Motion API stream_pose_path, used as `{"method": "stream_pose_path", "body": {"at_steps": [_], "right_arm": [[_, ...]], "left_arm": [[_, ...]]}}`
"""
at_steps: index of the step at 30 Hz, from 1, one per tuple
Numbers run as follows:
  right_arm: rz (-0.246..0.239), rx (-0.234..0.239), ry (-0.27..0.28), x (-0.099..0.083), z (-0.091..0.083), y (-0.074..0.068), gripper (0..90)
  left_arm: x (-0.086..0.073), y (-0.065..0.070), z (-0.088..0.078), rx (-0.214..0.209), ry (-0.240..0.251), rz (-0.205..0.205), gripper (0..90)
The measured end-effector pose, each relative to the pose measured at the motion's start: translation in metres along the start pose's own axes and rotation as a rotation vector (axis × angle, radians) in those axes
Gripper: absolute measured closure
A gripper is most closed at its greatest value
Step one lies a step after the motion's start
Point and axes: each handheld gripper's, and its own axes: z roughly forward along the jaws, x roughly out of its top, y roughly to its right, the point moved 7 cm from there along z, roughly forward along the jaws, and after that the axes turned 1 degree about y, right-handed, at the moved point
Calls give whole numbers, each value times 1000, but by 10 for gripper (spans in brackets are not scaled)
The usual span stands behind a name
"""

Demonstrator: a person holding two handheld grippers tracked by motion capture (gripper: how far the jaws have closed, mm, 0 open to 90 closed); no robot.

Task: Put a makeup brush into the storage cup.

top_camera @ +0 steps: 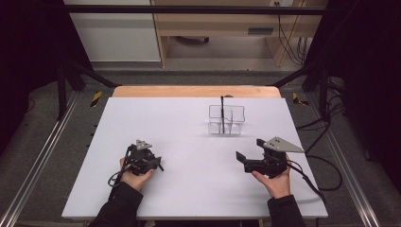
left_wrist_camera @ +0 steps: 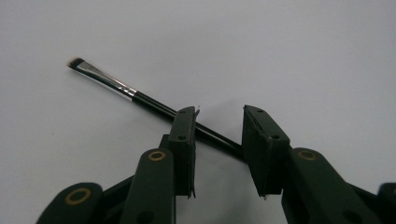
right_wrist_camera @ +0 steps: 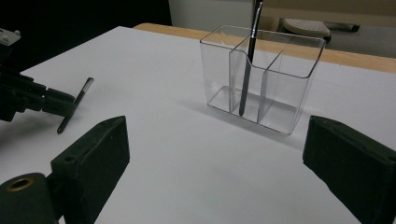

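where the high view looks down on the white surface, the left claw sits low near the near left part, held in the person's left hand, and the right claw rests near the near right edge in the right hand, its jaws spread wide with nothing between them. a clear organizer stands toward the far edge, right of the middle, with a dark brush upright in it.

seen from the left gripper view, a thin makeup brush lies flat on the surface, its bristle tip pointing away to the upper left. its black handle runs between the two jaws; whether the pads press on it i cannot tell.

along the right gripper view, the right claw is released, jaws far apart over bare surface. the organizer stands ahead with the upright brush in its middle compartment. the left claw appears at the left edge around the lying brush.
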Motion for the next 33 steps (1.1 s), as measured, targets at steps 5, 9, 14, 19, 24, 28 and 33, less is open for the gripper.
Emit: {"method": "stream_pose_path", "body": {"at_steps": [5,9,14,19,24,28,33], "right_arm": [[2,-2,2,0,0,0,77],[-1,-2,2,0,0,0,77],[-1,0,-3,0,1,0,77],[3,0,2,0,0,0,77],[3,1,0,0,0,0,76],[3,-1,2,0,0,0,76],[1,-2,2,0,-1,0,76]], "left_arm": [[-1,-1,0,0,-2,-8,640],[-1,2,3,-4,9,-30,512],[0,6,6,19,24,-28,456],[-1,6,6,57,17,15,526],[-2,8,3,30,6,24,598],[-3,8,1,13,-11,47,640],[-5,6,-3,4,-26,61,685]]}}
